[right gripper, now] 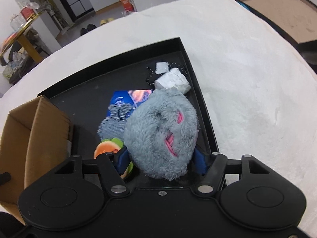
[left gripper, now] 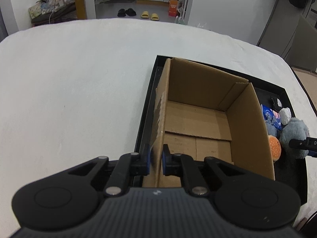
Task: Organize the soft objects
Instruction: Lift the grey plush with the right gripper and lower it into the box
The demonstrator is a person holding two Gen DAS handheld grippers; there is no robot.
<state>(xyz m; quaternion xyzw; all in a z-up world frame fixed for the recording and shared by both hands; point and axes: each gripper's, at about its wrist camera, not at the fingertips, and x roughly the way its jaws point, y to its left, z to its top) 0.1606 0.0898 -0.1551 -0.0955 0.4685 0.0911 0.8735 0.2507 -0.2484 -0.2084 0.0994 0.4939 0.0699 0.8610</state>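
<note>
Grey plush toy (right gripper: 161,136), lower centre, sits squeezed in the right gripper (right gripper: 160,160); fluffy pile may slip. Left gripper (left gripper: 155,161) pinches the cardboard box (left gripper: 208,107) wall, which could tear.

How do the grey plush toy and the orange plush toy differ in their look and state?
The grey plush toy is shaggy and clearly larger; the orange plush toy looks smoother, with green parts. The grey one sits between the jaws of the right gripper; the orange one lies free beside it, partly hidden. Both are soft and lie in the black tray, outside the cardboard box.
</note>
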